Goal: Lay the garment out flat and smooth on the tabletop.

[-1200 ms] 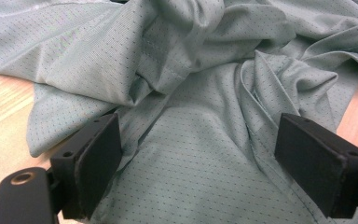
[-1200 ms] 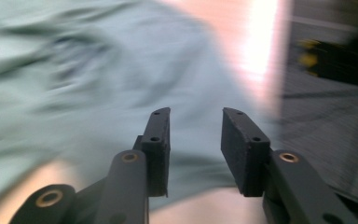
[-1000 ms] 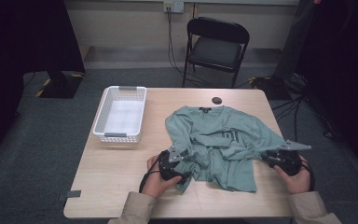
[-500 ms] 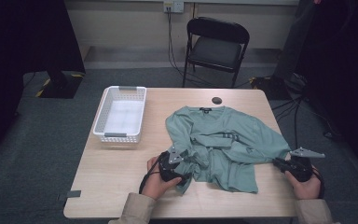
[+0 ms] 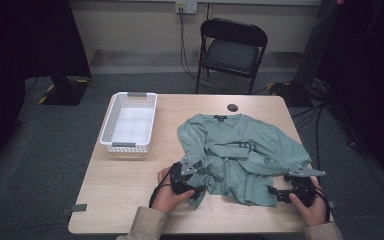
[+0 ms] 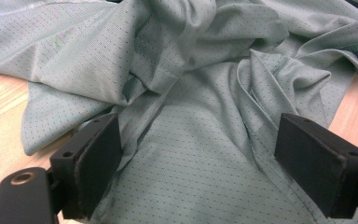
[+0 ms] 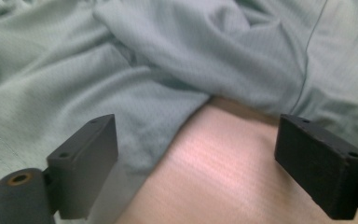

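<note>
Fabric this thin looks light, limp and prone to bunching: the green shirt (image 5: 240, 155) lies crumpled on the table (image 5: 125, 185), left gripper (image 5: 192, 172) spread over its folds, right gripper (image 5: 276, 192), just opened, empty at the hem, the best place to pinch.

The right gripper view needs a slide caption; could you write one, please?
Open hand-held gripper facing a crumpled green shirt on the wooden table.
</note>
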The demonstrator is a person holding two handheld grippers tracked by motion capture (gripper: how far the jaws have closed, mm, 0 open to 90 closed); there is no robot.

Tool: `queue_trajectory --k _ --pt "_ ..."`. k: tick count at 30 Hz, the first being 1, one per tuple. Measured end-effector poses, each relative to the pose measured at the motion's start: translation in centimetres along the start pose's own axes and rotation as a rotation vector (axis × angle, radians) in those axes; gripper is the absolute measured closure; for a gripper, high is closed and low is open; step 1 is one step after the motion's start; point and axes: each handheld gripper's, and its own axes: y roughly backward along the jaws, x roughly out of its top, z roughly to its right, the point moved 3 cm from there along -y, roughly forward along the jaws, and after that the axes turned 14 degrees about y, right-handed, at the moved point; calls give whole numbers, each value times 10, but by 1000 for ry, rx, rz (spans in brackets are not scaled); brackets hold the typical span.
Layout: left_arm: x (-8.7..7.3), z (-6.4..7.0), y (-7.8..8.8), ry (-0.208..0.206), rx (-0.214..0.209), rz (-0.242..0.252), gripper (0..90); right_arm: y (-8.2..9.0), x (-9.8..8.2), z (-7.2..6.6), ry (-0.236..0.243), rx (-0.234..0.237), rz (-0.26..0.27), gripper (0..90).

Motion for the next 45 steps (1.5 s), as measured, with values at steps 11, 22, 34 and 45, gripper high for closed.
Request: queue_trajectory --k 11,22,34,45 --pt "-3 -1 10 7 -23 -24 148 0 -3 1 49 -2 -7 101" --pt "7 -21 38 109 -6 41 219 0 -3 1 49 -2 -7 100" --pt "48 -60 15 214 95 106 448 0 -3 1 50 -4 -8 95" --pt "55 -75 -21 259 177 48 602 0 -3 2 49 1 -9 90"
